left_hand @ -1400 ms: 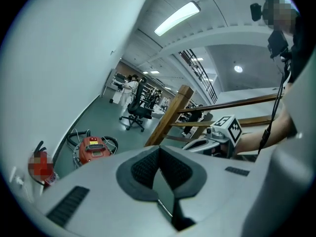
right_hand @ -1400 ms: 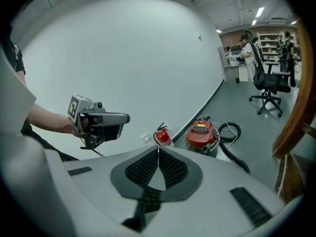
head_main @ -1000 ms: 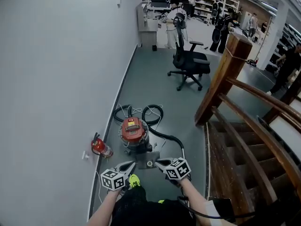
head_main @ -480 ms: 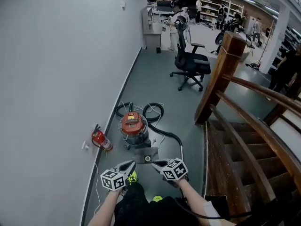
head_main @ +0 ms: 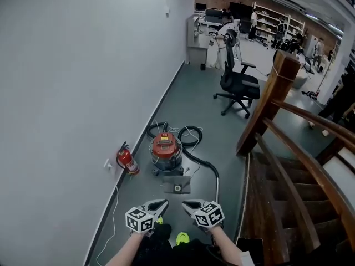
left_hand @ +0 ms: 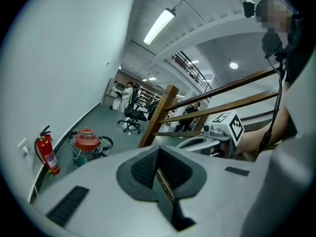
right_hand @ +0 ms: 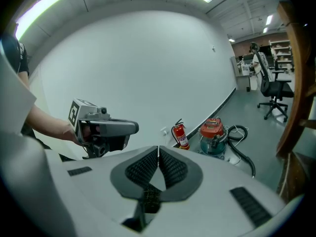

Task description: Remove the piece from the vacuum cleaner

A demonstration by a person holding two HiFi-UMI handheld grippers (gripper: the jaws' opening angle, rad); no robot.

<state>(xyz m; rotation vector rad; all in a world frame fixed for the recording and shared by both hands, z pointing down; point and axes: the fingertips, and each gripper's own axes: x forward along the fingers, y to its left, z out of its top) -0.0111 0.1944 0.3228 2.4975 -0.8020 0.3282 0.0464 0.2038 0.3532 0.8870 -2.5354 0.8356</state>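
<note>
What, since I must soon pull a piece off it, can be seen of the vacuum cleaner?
The vacuum cleaner is a small canister type with a red lid over a greyish drum. It stands upright on the grey floor, close to the white wall. Its black hose loops behind it, then runs out to its right and towards the person. A flat grey piece with a round hole lies just in front. A red fire extinguisher stands beside it, apart. No gripper touches it.

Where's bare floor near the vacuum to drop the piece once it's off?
Bare: floor along the wall between the hose coils and the office chair. Crowded round the vacuum cleaner: fire extinguisher wall-side, flat grey part in front, hose opposite.
</note>
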